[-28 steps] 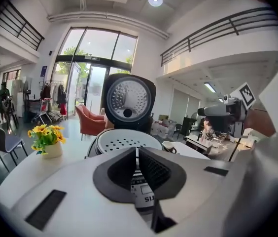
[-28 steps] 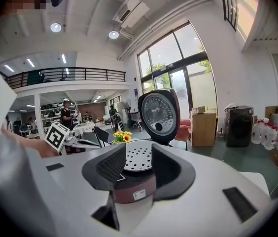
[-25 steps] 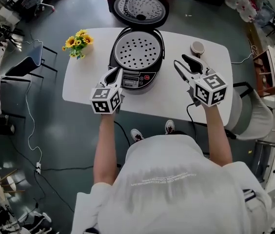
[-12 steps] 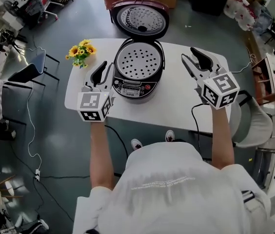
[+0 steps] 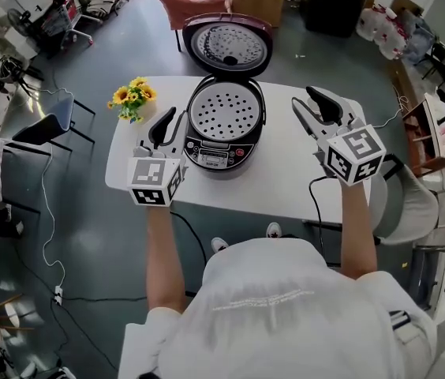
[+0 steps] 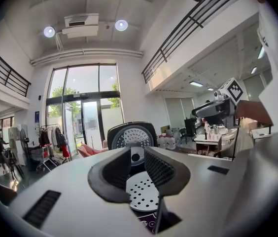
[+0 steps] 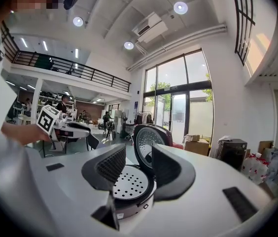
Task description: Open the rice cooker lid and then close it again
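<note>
At table (image 5: 286,172) centre, shows cooker (image 5: 224,133) open, lid (image 5: 229,44) tipped up and back beyond the far rim, perforated inner face turned toward the near edge. Marks left gripper (image 6: 138,157) with jaws just opened, part-spread and empty, aimed roughly level. Marks right gripper (image 7: 139,152) with jaws wider apart, likewise empty, lid framed in the gap but well beyond it. Sets both either side of cooker, held clear of table, touching nothing. Places lid ahead of both pairs of jaws and inward of each, hinge line running left to right along the far side. Suggests, for closing, a reach over cooker to the lid's upper edge, then a pull toward the near edge and down. Rates right gripper as slightly nearer, by a small margin only.
</note>
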`<move>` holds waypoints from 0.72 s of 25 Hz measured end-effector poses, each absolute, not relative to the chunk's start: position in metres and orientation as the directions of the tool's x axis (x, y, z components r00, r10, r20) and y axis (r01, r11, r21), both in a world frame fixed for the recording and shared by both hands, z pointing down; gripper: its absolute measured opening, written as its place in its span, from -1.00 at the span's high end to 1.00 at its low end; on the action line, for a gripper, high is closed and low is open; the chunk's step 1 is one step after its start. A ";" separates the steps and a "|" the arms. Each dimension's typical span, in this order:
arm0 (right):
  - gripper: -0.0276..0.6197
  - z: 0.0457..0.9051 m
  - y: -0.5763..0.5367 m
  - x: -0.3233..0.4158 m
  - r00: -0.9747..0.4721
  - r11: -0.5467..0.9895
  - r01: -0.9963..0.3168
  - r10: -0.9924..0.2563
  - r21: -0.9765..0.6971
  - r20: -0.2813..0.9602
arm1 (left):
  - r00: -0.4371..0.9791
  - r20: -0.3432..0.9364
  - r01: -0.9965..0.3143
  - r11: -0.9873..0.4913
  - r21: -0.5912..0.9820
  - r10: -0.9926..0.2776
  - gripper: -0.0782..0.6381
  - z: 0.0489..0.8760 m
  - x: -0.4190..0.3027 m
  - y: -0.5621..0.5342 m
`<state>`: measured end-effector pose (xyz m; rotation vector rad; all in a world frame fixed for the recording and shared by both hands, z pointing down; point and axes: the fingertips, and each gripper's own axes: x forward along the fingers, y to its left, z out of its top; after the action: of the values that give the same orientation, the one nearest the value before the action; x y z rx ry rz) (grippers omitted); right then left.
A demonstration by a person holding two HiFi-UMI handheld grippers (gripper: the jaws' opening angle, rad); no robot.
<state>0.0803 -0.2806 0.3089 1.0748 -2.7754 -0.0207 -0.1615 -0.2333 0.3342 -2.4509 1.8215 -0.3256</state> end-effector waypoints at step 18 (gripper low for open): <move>0.36 0.332 -0.268 0.043 -0.689 0.730 -0.678 -0.672 0.086 0.271 | 0.444 0.207 -0.863 -0.478 -0.165 -0.872 0.51 0.376 -0.154 -0.233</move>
<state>0.0432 -0.2679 0.3322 1.0591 -2.6497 0.0302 -0.1544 -0.2335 0.3765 -2.6396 1.5860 -0.4117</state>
